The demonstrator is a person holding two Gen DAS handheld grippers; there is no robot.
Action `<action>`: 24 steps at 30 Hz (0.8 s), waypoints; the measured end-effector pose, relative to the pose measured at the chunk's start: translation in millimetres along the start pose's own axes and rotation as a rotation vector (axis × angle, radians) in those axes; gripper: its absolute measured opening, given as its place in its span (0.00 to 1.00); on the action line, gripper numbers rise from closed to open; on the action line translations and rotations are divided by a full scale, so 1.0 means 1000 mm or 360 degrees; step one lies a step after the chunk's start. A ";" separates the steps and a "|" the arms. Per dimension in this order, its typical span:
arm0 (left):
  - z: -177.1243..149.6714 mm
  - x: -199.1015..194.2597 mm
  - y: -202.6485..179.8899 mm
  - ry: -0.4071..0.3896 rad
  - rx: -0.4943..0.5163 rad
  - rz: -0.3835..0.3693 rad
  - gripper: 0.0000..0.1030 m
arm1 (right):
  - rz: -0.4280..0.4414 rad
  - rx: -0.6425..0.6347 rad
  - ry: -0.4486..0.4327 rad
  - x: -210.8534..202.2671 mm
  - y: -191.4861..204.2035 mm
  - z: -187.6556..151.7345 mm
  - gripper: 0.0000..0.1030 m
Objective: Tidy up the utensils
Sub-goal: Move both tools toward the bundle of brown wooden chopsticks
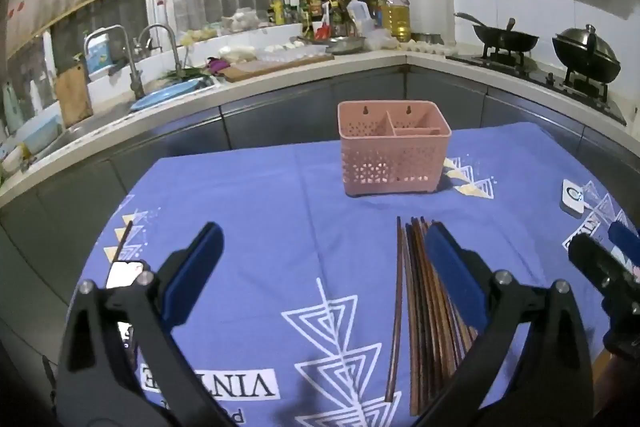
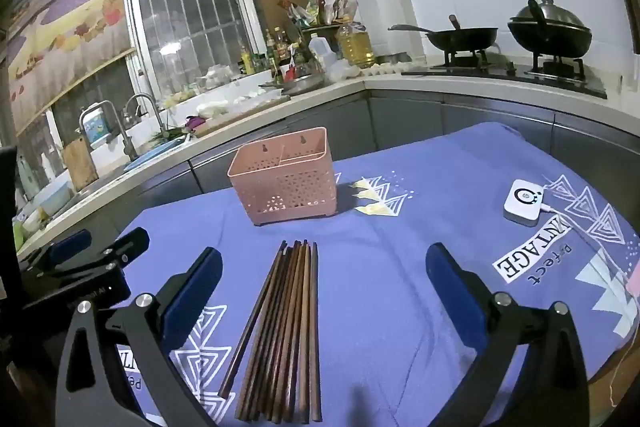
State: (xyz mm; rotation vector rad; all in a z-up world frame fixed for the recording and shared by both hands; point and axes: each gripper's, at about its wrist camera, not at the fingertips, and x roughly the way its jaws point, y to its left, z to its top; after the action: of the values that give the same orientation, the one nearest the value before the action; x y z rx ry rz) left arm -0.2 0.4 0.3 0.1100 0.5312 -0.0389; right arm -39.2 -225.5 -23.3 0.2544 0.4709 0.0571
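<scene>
Task not begun, by the look: pink perforated plastic utensil basket [image 2: 285,175] stands empty on the blue-clothed surface [image 2: 400,287], bundle of dark wooden chopsticks [image 2: 286,327] loose before it. Left claw [image 1: 320,279] and right claw [image 2: 324,291] both gape wide, gripping nothing.

In your left wrist view, the blue pad of the left claw [image 1: 324,267] covers the right side of the chopsticks [image 1: 420,307], and their near ends run off the bottom edge. The right claw [image 1: 612,267] is cut by the right edge there, so only part of it shows. The basket [image 1: 390,163] hides the floor of its compartments behind its perforated walls. In your right wrist view, the print on the cloth [image 2: 380,307] is partly blocked by claw arms. Labels on the counter bottles [image 2: 276,55] are too small to read.
</scene>
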 end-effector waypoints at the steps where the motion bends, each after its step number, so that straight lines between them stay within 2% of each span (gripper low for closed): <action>1: 0.000 0.000 0.000 -0.0002 -0.0002 -0.0003 0.94 | 0.0000 0.0000 0.0005 0.001 0.000 0.000 0.97; 6: 0.003 -0.002 -0.006 0.0008 0.0002 -0.0037 0.94 | 0.0000 0.0005 0.0018 0.001 -0.002 -0.002 0.97; 10: 0.008 -0.024 -0.007 -0.0058 -0.0011 -0.0064 0.94 | -0.0019 0.0000 0.0038 0.003 0.002 -0.012 0.97; 16: -0.018 -0.048 0.018 -0.0120 -0.0203 -0.0076 0.94 | -0.0087 0.0011 0.0105 -0.012 0.000 -0.031 0.97; 20: -0.042 -0.058 0.029 -0.0067 -0.0327 -0.0075 0.94 | -0.0117 0.0047 0.0119 -0.016 -0.020 -0.032 0.97; 24: -0.057 -0.062 0.024 0.0001 -0.0308 -0.0047 0.94 | -0.0119 0.0086 0.0083 -0.023 -0.021 -0.035 0.97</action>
State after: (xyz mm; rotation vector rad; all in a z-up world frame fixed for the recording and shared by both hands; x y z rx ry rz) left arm -80.2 31.5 -14.6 -0.0867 0.5345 -0.0158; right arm -75.4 -240.1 -48.6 0.2887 0.5337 -0.0221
